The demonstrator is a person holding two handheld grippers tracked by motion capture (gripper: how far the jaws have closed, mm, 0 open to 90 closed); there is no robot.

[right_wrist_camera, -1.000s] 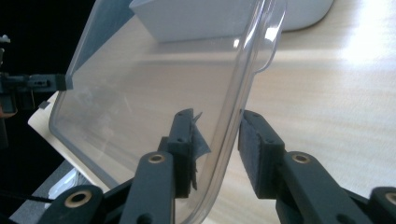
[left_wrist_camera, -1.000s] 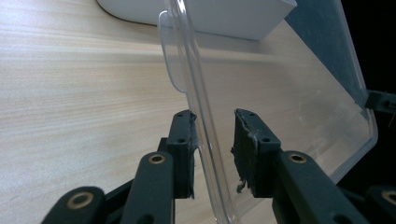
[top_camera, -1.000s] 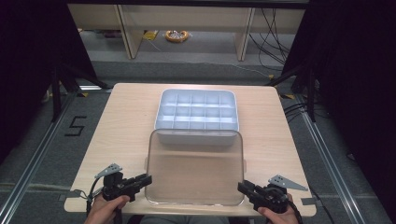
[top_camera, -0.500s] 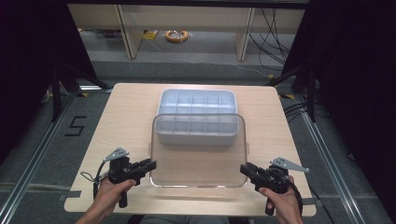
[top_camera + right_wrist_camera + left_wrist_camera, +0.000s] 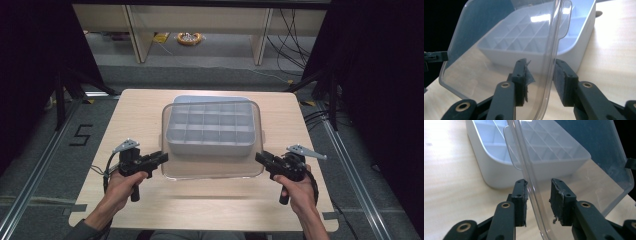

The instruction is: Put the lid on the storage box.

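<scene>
Held in the air above the table [image 5: 150, 107]: a clear lid [image 5: 210, 167], over the white compartment tray [image 5: 210, 127] and reaching past its near edge, one side edge at each gripper. From the high view, the lid's outline visible around the tray, tray sitting mid-table, grid of small cells seen through the plastic, all cells looking empty. From the left gripper view, something the high view hides: lid [image 5: 574, 170] edge running between the two black jaws, touching the left-hand pad, a clear gap to the other pad, so jaws apart and not pressed together on the plastic. Left gripper [image 5: 538, 200] therefore around the rim rather than squeezing it, as far as can be seen. Tray [image 5: 499, 152] beyond, standing on the pale wood. From the right gripper view, much the same: lid [image 5: 499, 37] rim passing between the jaws of the right gripper [image 5: 540, 80], close against the right-hand pad, space left on the other side. Tray [image 5: 574, 42] behind, cells bare. In the high view, left gripper [image 5: 159, 159] and right gripper [image 5: 261, 159] at the lid's two near corners, a hand on each handle
</scene>
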